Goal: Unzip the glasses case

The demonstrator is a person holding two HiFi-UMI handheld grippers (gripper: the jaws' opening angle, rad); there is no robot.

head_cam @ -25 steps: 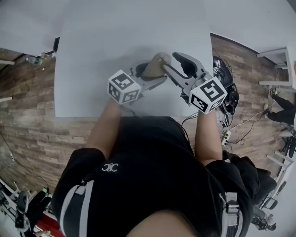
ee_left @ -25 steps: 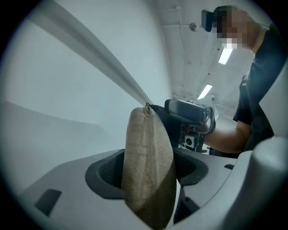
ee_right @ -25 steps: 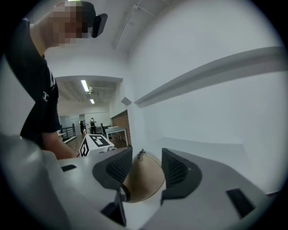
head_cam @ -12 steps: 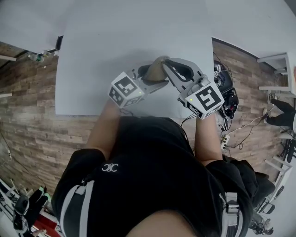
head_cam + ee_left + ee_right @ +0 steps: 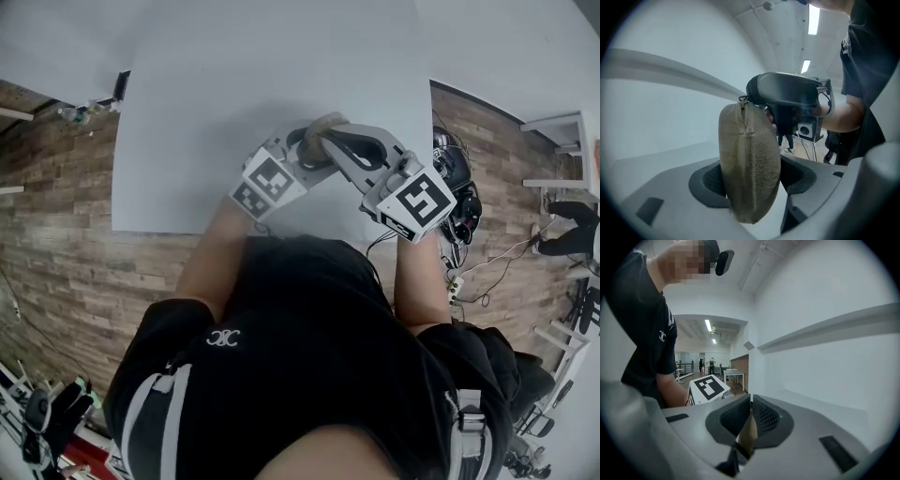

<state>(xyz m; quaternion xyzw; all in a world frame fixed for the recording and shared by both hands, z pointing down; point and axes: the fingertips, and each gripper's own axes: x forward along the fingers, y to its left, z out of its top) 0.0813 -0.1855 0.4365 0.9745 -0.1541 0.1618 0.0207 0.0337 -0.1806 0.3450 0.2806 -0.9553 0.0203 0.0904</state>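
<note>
**A:** Fig. 1: where's the glasses case [image 5: 750, 164]?
**B:** Off the desk [image 5: 234, 94], above its near edge. Your left gripper [image 5: 753, 180] clamps its body, anchoring it w/ the zip seam exposed.
**A:** Right gripper [image 5: 750, 416]?
**B:** Jaws closing on the zip pull [image 5: 746, 434], which sits betw. the 2 pads. Zip not yet opened.

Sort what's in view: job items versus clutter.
Job: glasses case; left gripper, clamped on it; right gripper, jaws closing on the zip pull.
Lying about: floor power strip; black gear beside the white table.
</note>
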